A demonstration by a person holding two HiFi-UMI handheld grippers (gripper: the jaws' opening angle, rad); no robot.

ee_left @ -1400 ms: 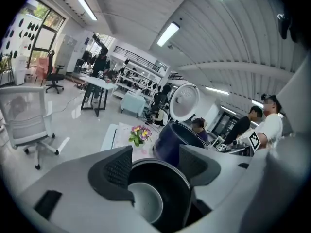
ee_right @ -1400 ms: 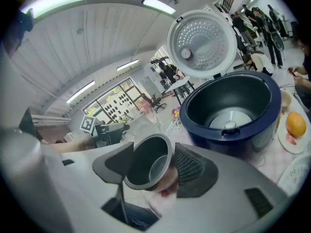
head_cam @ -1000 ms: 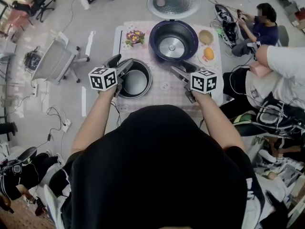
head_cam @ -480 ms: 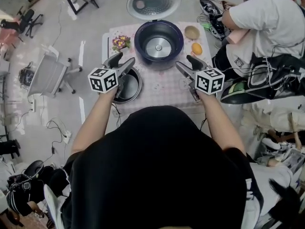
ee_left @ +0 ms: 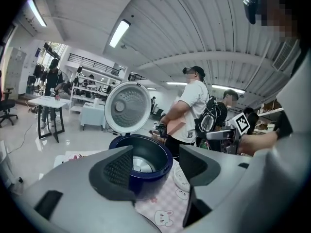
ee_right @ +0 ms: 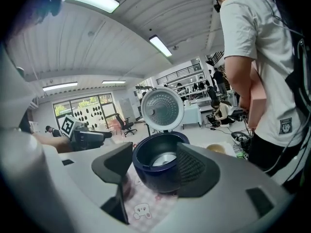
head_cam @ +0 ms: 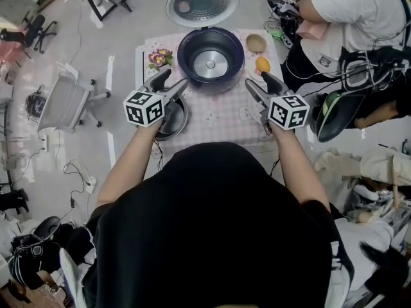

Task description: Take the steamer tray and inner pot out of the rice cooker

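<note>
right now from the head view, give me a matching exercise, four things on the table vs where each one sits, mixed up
Things:
1 lid
2 inner pot
3 orange
4 flowers

Places:
A right of the cooker
B left of the cooker, at the table's far edge
C swung open behind the cooker
D on the cloth, under the left gripper

Pairs: 1-C, 2-D, 3-A, 4-B

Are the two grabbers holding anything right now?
No, nothing. The left gripper and the right gripper both hang open and empty in front of the rice cooker.
</note>
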